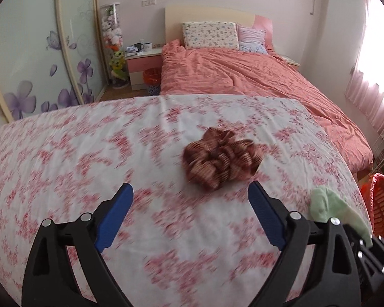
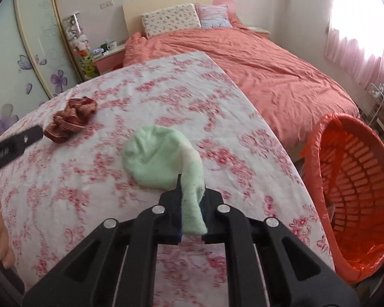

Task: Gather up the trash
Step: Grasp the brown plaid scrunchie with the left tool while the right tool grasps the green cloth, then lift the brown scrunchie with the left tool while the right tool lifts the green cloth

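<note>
A crumpled brown striped cloth [image 1: 221, 157] lies on the table covered with a red-flowered white cloth [image 1: 89, 153]. My left gripper [image 1: 190, 192] is open, its blue fingers wide apart just short of the brown cloth. My right gripper [image 2: 192, 194] is shut on a pale green cloth [image 2: 163, 158], whose bulk rests on the table ahead of the jaws. The brown cloth also shows in the right wrist view [image 2: 70, 120] at the left. The green cloth appears at the right in the left wrist view [image 1: 330, 204].
An orange bin with an orange liner [image 2: 355, 192] stands off the table's right edge, seen too in the left wrist view [image 1: 381, 209]. A bed with a salmon duvet [image 1: 243, 76] lies beyond the table. A nightstand [image 1: 143, 66] and small red bin [image 1: 152, 76] stand at far left.
</note>
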`<state>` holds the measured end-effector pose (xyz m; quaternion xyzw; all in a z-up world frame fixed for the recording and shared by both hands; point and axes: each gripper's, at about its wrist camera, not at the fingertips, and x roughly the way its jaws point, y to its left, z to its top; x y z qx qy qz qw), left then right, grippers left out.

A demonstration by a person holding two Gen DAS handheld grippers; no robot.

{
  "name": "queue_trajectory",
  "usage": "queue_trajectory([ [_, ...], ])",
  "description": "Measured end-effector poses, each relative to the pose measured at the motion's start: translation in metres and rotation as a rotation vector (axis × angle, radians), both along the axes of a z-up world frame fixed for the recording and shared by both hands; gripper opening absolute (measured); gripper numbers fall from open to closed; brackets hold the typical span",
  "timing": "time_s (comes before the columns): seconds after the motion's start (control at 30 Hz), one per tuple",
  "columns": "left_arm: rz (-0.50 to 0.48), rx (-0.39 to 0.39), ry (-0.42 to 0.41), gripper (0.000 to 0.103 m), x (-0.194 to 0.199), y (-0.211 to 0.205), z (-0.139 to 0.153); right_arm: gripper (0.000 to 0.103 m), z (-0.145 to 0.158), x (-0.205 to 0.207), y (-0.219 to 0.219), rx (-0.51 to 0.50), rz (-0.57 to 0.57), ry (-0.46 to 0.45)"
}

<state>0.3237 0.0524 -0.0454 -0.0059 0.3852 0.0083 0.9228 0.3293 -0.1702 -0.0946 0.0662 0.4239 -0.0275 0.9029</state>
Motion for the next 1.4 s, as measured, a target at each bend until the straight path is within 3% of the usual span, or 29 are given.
queue_trajectory([
  [0.33, -0.001, 0.13, 0.077, 0.092, 0.052, -0.03, -0.029, 0.011, -0.003, 0.001, -0.002, 0.025, -0.001, 0.003],
  [0.4, -0.012, 0.122, 0.088, 0.08, 0.057, -0.032, -0.031, 0.011, -0.003, 0.0, -0.002, 0.024, -0.001, 0.003],
  [0.43, -0.028, 0.112, 0.096, 0.066, 0.058, -0.033, -0.032, 0.011, -0.002, 0.0, -0.001, 0.02, -0.001, 0.004],
  [0.53, -0.059, 0.097, 0.086, 0.041, 0.052, -0.035, -0.03, 0.011, -0.003, 0.001, 0.001, 0.005, 0.0, 0.005],
  [0.63, -0.08, 0.071, 0.081, 0.032, 0.038, -0.028, -0.027, 0.011, -0.002, 0.001, 0.002, 0.0, 0.0, 0.006],
  [0.77, -0.078, 0.029, 0.085, 0.032, 0.004, -0.007, -0.022, 0.011, -0.002, 0.002, 0.002, -0.003, 0.0, 0.006],
  [1.0, -0.033, 0.078, 0.09, 0.04, -0.058, 0.019, -0.023, 0.012, -0.002, 0.002, 0.004, -0.011, 0.0, 0.007],
  [1.17, -0.004, 0.075, 0.107, 0.046, -0.064, 0.029, -0.029, 0.013, -0.002, 0.002, 0.006, -0.035, 0.0, 0.009],
  [1.4, 0.008, 0.096, 0.091, 0.047, -0.065, 0.028, -0.033, 0.013, -0.002, 0.002, 0.004, -0.016, 0.0, 0.007],
])
